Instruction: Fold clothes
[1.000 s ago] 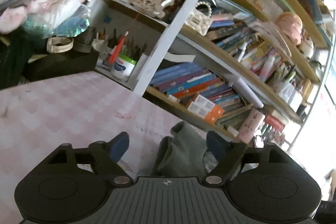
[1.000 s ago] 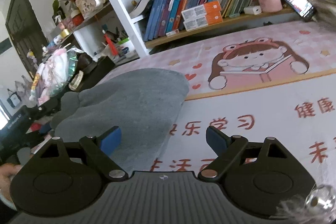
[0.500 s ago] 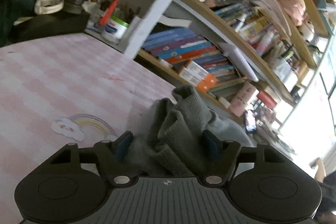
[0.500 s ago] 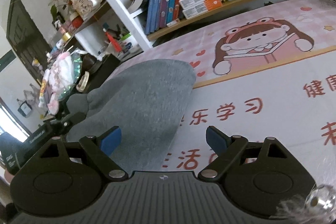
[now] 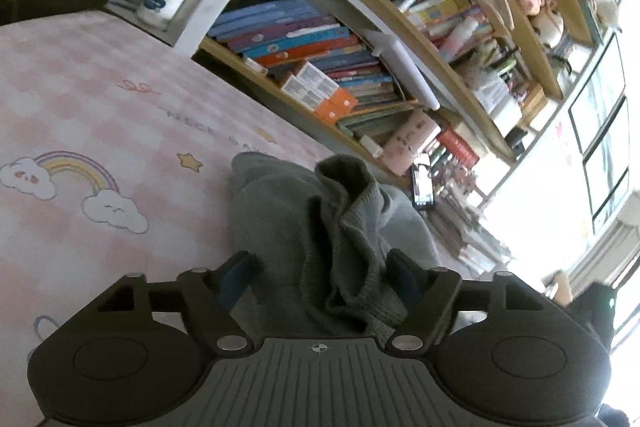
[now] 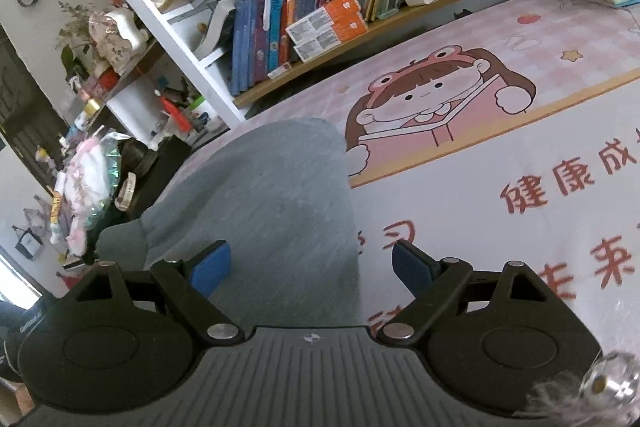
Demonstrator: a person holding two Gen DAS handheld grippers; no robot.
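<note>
Left hand-held gripper [image 5: 316,277]: jaws opening, bunched ribbed cuff of grey knit garment [image 5: 344,227] between them, on pink printed counter [image 5: 100,115]. Soft, light, limp; likely best taken at hem or cuff edge

Right hand-held gripper [image 6: 310,267]: jaws wide, empty, above the garment's smooth spread panel [image 6: 272,187], beside bookshelf [image 6: 304,11]

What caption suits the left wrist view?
Bunched grey knit garment lies between opening jaws, on a pink cartoon mat.

A grey knit garment [image 5: 320,227] lies partly flat on the pink mat, one ribbed end bunched upward.
</note>
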